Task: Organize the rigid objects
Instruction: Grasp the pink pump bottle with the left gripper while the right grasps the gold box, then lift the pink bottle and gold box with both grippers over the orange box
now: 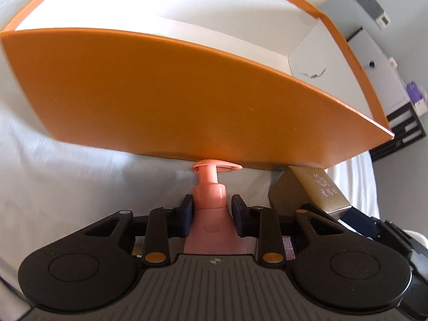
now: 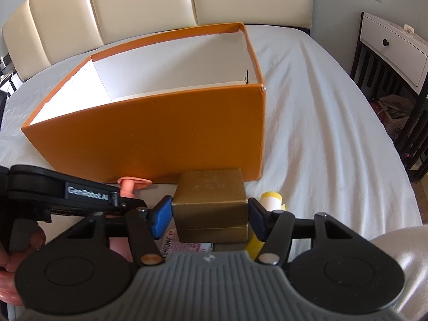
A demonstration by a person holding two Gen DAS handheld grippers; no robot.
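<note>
A large open orange box (image 1: 171,99) with a white inside stands on the bed, also in the right wrist view (image 2: 160,133). A pink pump bottle (image 1: 211,214) lies between the fingers of my left gripper (image 1: 211,214), pump head against the box wall; the pads sit at its neck with small gaps. Its pump head shows in the right wrist view (image 2: 131,183). My right gripper (image 2: 210,215) straddles a gold box (image 2: 211,203), pads at its sides. The gold box also shows in the left wrist view (image 1: 307,190).
A yellow and white tube (image 2: 270,200) lies to the right of the gold box. A flat printed packet (image 2: 184,243) lies under it. A dark nightstand with a white drawer (image 2: 390,45) stands right of the bed. A cream headboard (image 2: 160,0) is behind.
</note>
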